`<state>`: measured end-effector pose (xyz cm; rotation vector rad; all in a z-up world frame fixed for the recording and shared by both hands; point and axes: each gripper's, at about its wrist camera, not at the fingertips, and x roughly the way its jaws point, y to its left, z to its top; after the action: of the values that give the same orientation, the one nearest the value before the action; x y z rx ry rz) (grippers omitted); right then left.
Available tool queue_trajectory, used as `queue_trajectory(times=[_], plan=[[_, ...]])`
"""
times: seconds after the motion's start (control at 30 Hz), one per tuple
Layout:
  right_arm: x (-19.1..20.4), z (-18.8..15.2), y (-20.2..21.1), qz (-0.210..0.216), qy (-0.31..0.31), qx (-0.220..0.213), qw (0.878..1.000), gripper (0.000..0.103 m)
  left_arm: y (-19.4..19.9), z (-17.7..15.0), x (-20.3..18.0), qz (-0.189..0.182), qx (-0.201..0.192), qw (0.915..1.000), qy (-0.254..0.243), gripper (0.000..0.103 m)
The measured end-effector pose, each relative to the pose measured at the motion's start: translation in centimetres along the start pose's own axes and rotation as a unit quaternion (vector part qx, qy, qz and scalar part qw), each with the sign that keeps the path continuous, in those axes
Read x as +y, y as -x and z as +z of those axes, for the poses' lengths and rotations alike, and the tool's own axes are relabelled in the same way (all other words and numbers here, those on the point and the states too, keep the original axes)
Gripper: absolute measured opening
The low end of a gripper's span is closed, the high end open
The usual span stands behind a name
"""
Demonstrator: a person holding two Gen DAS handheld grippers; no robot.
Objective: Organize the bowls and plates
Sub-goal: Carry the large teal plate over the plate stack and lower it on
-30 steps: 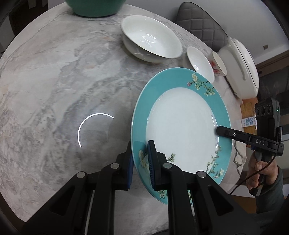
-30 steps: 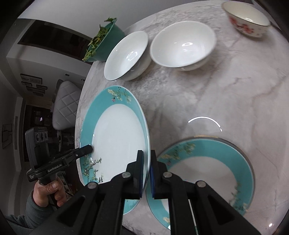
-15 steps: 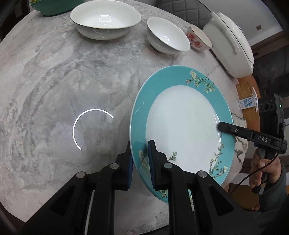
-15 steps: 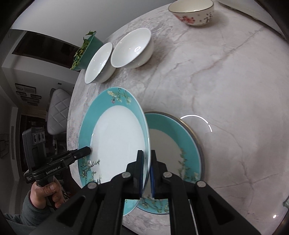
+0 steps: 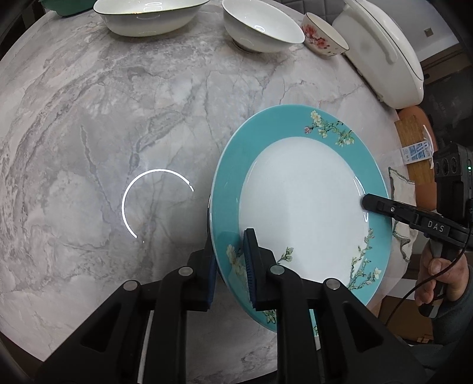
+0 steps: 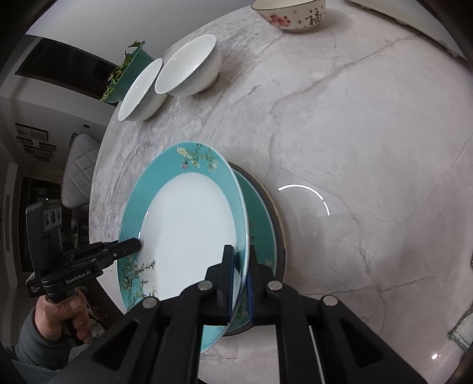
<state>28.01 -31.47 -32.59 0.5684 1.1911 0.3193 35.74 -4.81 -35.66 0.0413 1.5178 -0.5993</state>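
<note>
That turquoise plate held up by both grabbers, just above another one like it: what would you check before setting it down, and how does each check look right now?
1. Left gripper jaws clamped on the held turquoise plate rim: ok.
2. Right gripper jaws clamped on the opposite rim: ok.
3. Second turquoise plate lies right beneath the held one: ok.
4. Held plate level with the lower one: not ok, it is tilted, one edge higher.
5. Nothing lying on the lower plate: cannot tell, mostly hidden.
6. White bowls and the flowered bowl well clear on the marble table: ok.
</note>
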Motion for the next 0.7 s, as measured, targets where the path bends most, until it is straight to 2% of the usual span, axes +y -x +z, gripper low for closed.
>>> queue_trajectory(times=[0.13,0.7], plan=[[0.0,-0.5,-0.5,-0.024,0.02,0.0,1.0,0.011,-0.8,-0.1,-0.4,0.01,0.002,0.9999,-0.006,0.016],[1.1,-1.1,-0.5,-0.067,0.063,-0.007,0.996,0.014,-1.4,-0.2,-0.6,0.019,0.003,0.9997,-0.013,0.016]])
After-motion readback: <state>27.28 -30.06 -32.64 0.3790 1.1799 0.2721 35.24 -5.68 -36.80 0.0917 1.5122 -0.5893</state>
